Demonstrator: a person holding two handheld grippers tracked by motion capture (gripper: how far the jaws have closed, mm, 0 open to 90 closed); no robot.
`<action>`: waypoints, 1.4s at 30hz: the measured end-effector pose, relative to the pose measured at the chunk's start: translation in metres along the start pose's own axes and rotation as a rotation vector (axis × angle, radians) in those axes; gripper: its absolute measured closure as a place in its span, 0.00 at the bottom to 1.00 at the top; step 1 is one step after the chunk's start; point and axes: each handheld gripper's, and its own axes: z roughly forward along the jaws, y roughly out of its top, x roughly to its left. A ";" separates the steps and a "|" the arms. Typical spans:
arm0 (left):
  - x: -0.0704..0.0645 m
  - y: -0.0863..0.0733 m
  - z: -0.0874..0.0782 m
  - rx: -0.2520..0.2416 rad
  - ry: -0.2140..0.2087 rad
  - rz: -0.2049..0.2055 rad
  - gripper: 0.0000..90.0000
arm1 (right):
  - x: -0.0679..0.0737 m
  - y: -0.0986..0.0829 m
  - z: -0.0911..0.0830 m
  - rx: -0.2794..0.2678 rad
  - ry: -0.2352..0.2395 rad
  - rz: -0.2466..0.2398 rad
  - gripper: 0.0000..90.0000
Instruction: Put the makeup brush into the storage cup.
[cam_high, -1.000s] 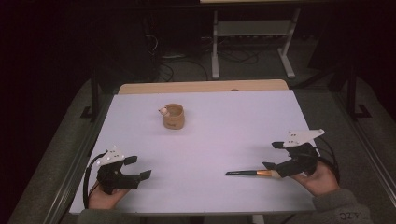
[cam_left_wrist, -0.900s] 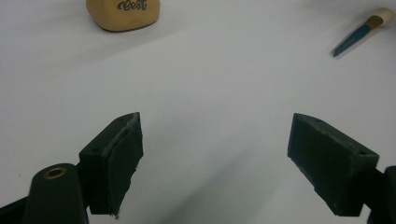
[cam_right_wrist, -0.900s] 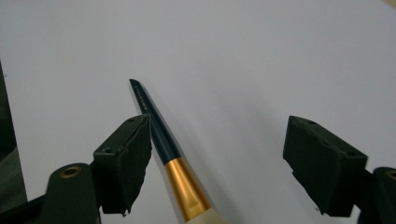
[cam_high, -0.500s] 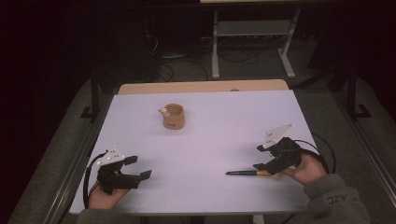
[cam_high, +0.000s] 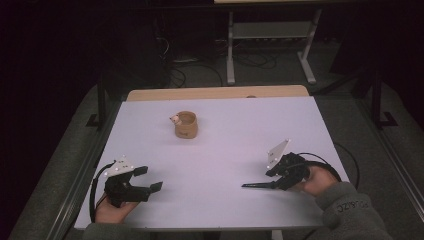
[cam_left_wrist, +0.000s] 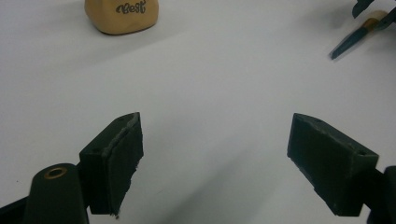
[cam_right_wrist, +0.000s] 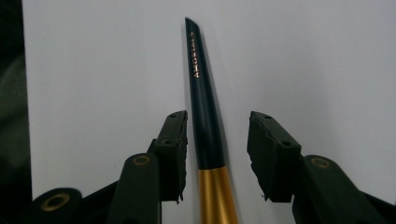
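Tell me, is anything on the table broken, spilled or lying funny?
Nothing stands out. The tan cup stands upright on the white table with no spill around it. The dark brush with its gold band lies flat between the open jaws of the right gripper. The left gripper is open over bare table.

Cut off, covered, or too small to read

In the right gripper view, the brush (cam_right_wrist: 204, 116) between the right hand-held gripper (cam_right_wrist: 217, 156) jaws runs off the bottom edge at its gold ferrule, bristles unseen. In the left gripper view, ahead of the left hand-held gripper (cam_left_wrist: 212, 161), the tan cup (cam_left_wrist: 122, 15) is cropped by the top edge. Its lettering is unreadable from the high view.
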 end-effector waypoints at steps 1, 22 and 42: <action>0.000 0.000 0.000 0.000 0.000 0.003 0.20 | 0.000 0.000 0.002 0.012 0.002 -0.002 0.64; -0.005 0.003 0.003 0.011 -0.018 0.017 0.21 | 0.000 0.001 0.019 0.096 0.044 -0.079 0.81; -0.018 0.043 0.006 0.064 -0.098 0.151 0.26 | -0.005 0.006 -0.008 -0.023 0.047 -0.035 0.82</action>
